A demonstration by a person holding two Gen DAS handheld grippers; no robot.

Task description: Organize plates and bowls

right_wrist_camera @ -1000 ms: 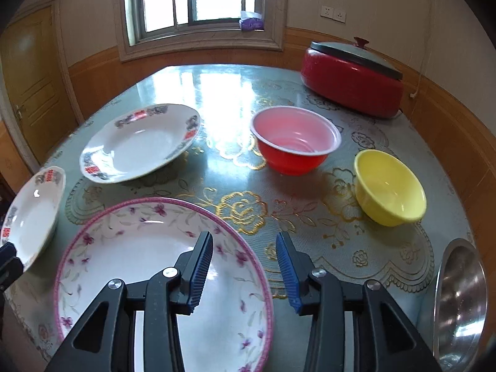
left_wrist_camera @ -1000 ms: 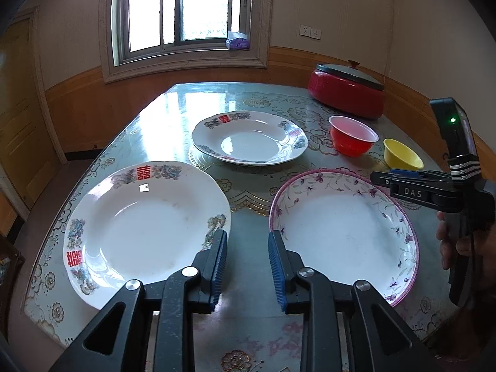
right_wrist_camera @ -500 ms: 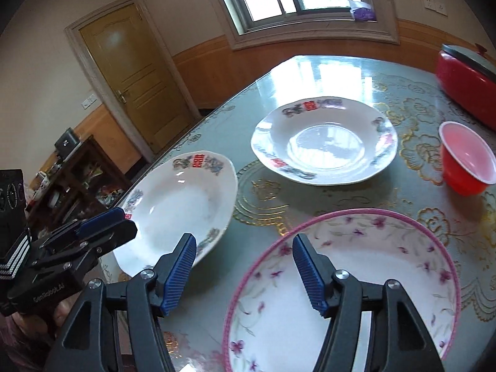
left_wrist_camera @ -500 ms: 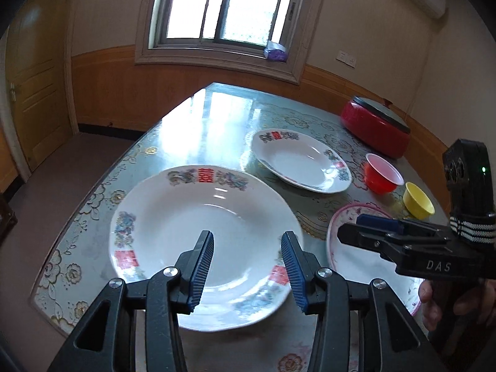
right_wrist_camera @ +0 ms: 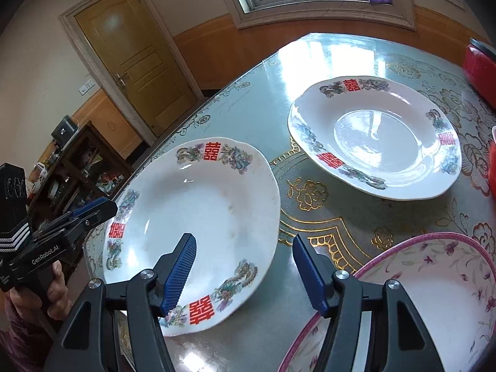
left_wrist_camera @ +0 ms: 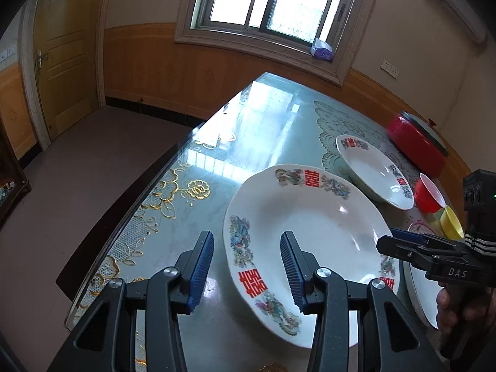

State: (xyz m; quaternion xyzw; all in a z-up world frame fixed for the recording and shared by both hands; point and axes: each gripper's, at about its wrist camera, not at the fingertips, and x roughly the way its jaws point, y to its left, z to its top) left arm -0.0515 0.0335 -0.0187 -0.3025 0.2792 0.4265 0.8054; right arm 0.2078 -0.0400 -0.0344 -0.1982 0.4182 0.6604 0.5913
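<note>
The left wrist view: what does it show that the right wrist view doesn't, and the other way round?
Only the left wrist view shows the yellow bowl and all of the red bowl. Only the right wrist view shows the dark cabinet by the door. Both show the nearer white plate and the farther white plate on the table.

I see a glass-topped table with a pale green, gold-flowered cloth (left_wrist_camera: 192, 186), reflecting the white-framed window (left_wrist_camera: 272, 3) above the orange wood wainscot. A purple packet (left_wrist_camera: 322, 51) sits on the sill. A red lidded cooking pot (left_wrist_camera: 415, 145) stands at the table's far side. Left, a yellow panelled door (right_wrist_camera: 130, 52) and a dark cluttered cabinet (right_wrist_camera: 77, 167).
</note>
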